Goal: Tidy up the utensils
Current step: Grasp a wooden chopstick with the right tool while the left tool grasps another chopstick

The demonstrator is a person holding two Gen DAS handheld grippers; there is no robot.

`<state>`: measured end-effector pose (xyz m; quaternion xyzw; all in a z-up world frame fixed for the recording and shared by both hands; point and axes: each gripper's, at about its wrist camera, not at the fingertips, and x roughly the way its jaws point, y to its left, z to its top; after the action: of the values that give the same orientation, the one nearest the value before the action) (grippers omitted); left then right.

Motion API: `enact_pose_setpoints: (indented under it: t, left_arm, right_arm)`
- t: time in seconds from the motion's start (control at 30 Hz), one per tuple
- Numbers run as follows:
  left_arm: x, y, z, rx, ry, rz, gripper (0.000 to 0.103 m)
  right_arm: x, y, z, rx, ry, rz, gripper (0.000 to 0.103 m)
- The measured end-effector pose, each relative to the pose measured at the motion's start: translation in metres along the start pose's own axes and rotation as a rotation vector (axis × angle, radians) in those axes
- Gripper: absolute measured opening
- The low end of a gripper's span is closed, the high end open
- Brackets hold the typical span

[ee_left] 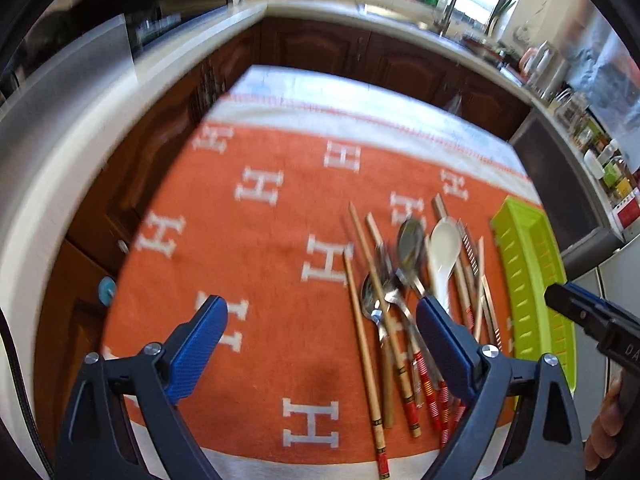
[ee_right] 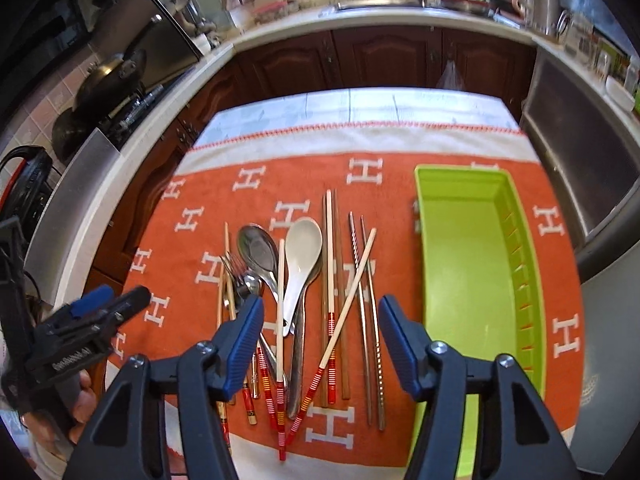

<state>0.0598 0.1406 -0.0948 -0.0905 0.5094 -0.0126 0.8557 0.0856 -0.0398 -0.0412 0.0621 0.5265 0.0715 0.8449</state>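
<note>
Orange cloth [ee_right: 400,184] with white H motifs spread beneath both tools, covering the table ahead of them.

Green tray [ee_right: 464,280] lying on the cloth, ahead and to the right of the right gripper [ee_right: 320,320]; interior bare, slotted wall on its far-right side. Seen at the extreme right of the left gripper [ee_left: 322,324], beyond the utensil pile.

Utensil pile resting on the cloth directly ahead of the right gripper, between its two fingers in that view, and left of the tray without touching it. Ahead and to the right of the left gripper, partly behind its right finger.

Within the pile, by size: wooden chopsticks [ee_right: 329,264] with red-banded ends, several crossed; metal chopsticks [ee_right: 370,320] nearest the tray; white ceramic spoon [ee_right: 302,256] at centre; metal spoon [ee_right: 258,250] just left of it, overlapping; fork [ee_right: 236,276] further left, possibly with a second small spoon beside it, blur preventing certainty.

Right gripper: jaws spread wide, nothing held, raised above the pile.

Left gripper: jaws spread wide, nothing held, positioned over bare cloth left of the pile.
</note>
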Motion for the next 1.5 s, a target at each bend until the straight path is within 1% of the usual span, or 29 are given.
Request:
enact_pose_setpoints:
  t: [0.07, 0.17, 0.2, 0.33, 0.4, 0.43, 0.53, 0.6, 0.7, 0.87, 0.97, 1.07, 1.17, 1.23, 1.3, 1.37, 1.5]
  left_arm:
    - [0.017, 0.000, -0.006, -0.004, 0.045, -0.006, 0.090]
    - [0.034, -0.004, -0.012, -0.001, 0.084, -0.021, 0.085]
    - [0.037, -0.006, -0.013, 0.002, 0.093, -0.027, 0.081]
    - [0.052, -0.017, -0.013, 0.010, 0.122, -0.044, 0.076]
    - [0.055, -0.021, -0.011, 0.007, 0.131, -0.055, 0.070]
    - [0.058, -0.022, -0.010, 0.005, 0.138, -0.064, 0.069]
    - [0.064, -0.026, -0.006, -0.001, 0.154, -0.074, 0.061]
    - [0.069, -0.027, -0.004, -0.010, 0.168, -0.083, 0.054]
    - [0.073, -0.029, -0.003, -0.020, 0.183, -0.099, 0.049]
    - [0.078, -0.033, 0.001, -0.036, 0.198, -0.123, 0.049]
    - [0.081, -0.034, 0.004, -0.044, 0.212, -0.136, 0.048]
    - [0.085, -0.035, 0.005, -0.052, 0.232, -0.139, 0.038]
    - [0.091, -0.037, 0.005, -0.066, 0.252, -0.150, 0.036]
    - [0.092, -0.038, 0.005, -0.067, 0.256, -0.148, 0.034]
    - [0.093, -0.039, 0.006, -0.065, 0.257, -0.145, 0.034]
    - [0.092, -0.039, 0.006, -0.065, 0.257, -0.145, 0.033]
    - [0.092, -0.039, 0.008, -0.063, 0.261, -0.145, 0.032]
  right_arm:
    - [0.014, -0.004, 0.000, 0.023, 0.040, 0.002, 0.056]
    - [0.031, -0.008, -0.002, 0.053, 0.091, 0.011, 0.051]
    - [0.035, -0.010, -0.002, 0.061, 0.103, 0.013, 0.049]
    - [0.051, -0.014, -0.002, 0.092, 0.151, 0.031, 0.045]
    - [0.060, -0.016, -0.002, 0.108, 0.178, 0.030, 0.043]
    - [0.063, -0.017, -0.001, 0.113, 0.190, 0.030, 0.042]
    - [0.075, -0.019, -0.002, 0.129, 0.228, 0.020, 0.037]
    - [0.082, -0.021, -0.003, 0.142, 0.250, 0.011, 0.032]
    - [0.088, -0.022, -0.005, 0.154, 0.271, -0.006, 0.029]
    - [0.087, -0.025, -0.007, 0.172, 0.279, -0.030, 0.029]
    - [0.085, -0.026, -0.005, 0.180, 0.277, -0.028, 0.029]
    - [0.089, -0.027, -0.004, 0.188, 0.288, -0.020, 0.029]
    - [0.095, -0.027, -0.003, 0.195, 0.297, -0.013, 0.029]
    - [0.100, -0.026, -0.002, 0.196, 0.301, -0.015, 0.024]
    - [0.103, -0.026, -0.003, 0.198, 0.305, -0.019, 0.010]
    - [0.103, -0.027, -0.003, 0.206, 0.293, -0.022, 0.006]
    - [0.096, -0.027, -0.003, 0.204, 0.262, -0.012, 0.006]
